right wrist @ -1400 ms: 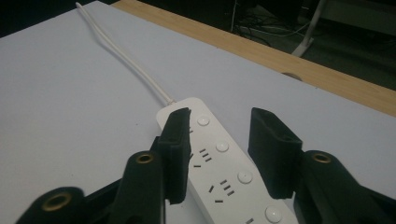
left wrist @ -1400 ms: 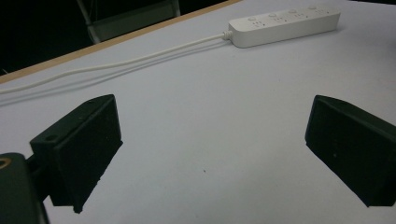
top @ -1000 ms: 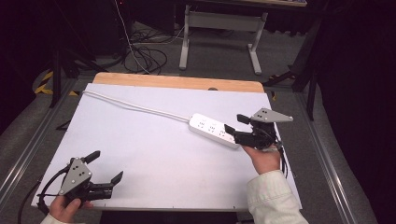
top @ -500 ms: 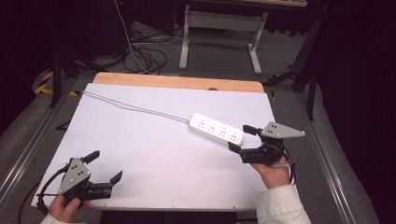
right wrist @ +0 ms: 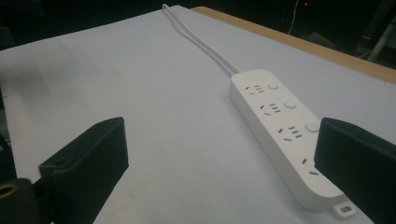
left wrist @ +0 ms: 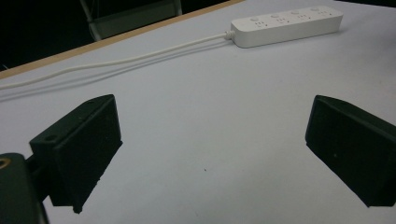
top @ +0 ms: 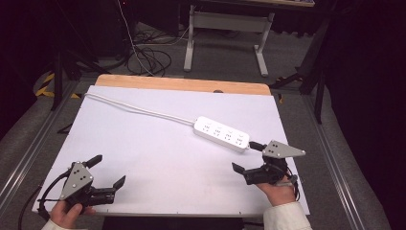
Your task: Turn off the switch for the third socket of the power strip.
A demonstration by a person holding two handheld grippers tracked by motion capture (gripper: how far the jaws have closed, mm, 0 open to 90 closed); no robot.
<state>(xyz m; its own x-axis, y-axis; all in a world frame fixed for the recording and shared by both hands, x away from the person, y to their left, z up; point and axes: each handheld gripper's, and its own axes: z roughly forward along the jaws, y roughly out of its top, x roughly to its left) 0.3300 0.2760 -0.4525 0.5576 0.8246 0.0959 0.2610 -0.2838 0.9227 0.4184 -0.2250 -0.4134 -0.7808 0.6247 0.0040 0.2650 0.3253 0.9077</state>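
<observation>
White tabletop (top: 158,158): power strip (top: 221,133) lies at 2 o'clock, cord (top: 139,109) running toward 11. Right claw (top: 247,157) just opened, released, nothing between jaws, just beside strip's near end. Left claw (top: 111,169) released at 7, empty.

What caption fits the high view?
Open right claw beside white power strip on table; left claw open.

The right gripper (top: 245,157), jaws just opened wide, sits beside the white power strip (top: 221,134).
</observation>
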